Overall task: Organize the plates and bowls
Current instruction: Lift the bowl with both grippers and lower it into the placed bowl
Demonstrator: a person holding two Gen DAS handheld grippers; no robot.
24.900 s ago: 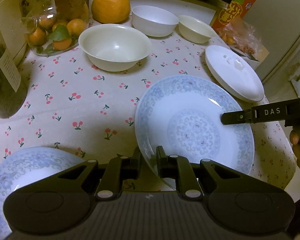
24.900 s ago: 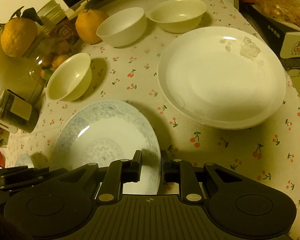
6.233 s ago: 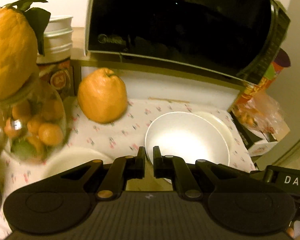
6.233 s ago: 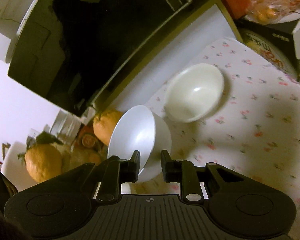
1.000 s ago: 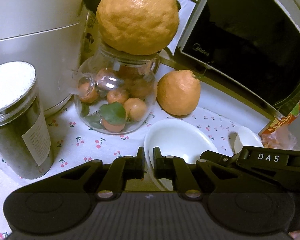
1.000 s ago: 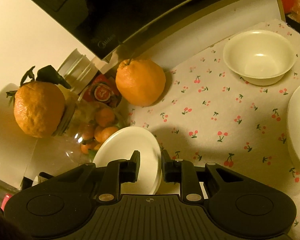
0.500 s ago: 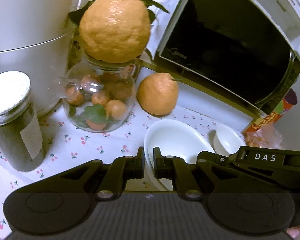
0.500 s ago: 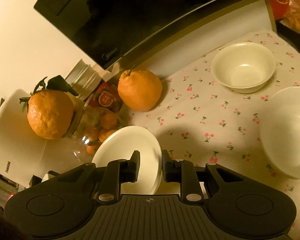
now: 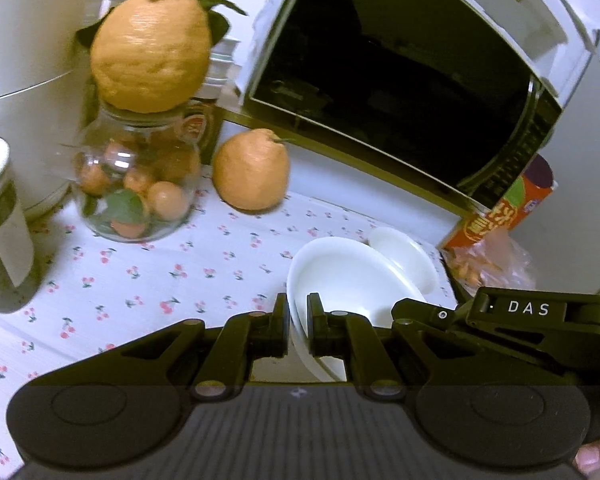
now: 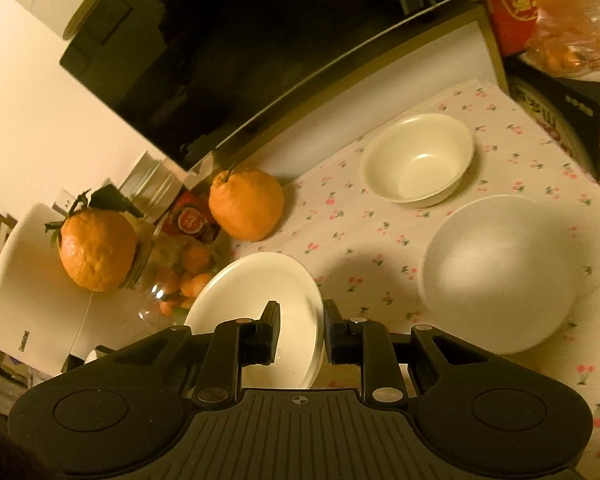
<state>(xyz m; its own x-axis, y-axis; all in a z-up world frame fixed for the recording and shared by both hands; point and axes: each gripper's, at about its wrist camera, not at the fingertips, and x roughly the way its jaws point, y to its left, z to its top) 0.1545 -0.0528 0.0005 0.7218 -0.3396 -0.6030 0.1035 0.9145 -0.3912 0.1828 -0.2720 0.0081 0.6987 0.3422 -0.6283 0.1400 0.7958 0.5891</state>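
Observation:
A white bowl point(image 9: 340, 276) hangs over the cherry-print cloth between both grippers, and a second rim shows just under its edge. My left gripper point(image 9: 298, 312) is shut on its near-left rim. The right gripper point(image 9: 410, 314) reaches in from the right, under a "DAS" label. In the right wrist view my right gripper point(image 10: 298, 320) is shut on the right rim of the same white bowl point(image 10: 256, 300). A small cream bowl point(image 10: 418, 160) stands on the cloth farther back, and it shows behind the held bowl as the cream bowl point(image 9: 406, 256). A large white dish point(image 10: 500, 272) lies to the right.
A glass jar of small oranges point(image 9: 136, 192) topped by a big citrus fruit point(image 9: 150, 52) stands at the left, beside a dark tin point(image 9: 0, 228). Another citrus fruit point(image 9: 252, 168) sits before the microwave point(image 9: 400, 80). Snack packets point(image 9: 496, 216) crowd the right edge.
Both grippers have carried the bowl to the right and a little up, away from the jar. The large white dish has come into the right wrist view.

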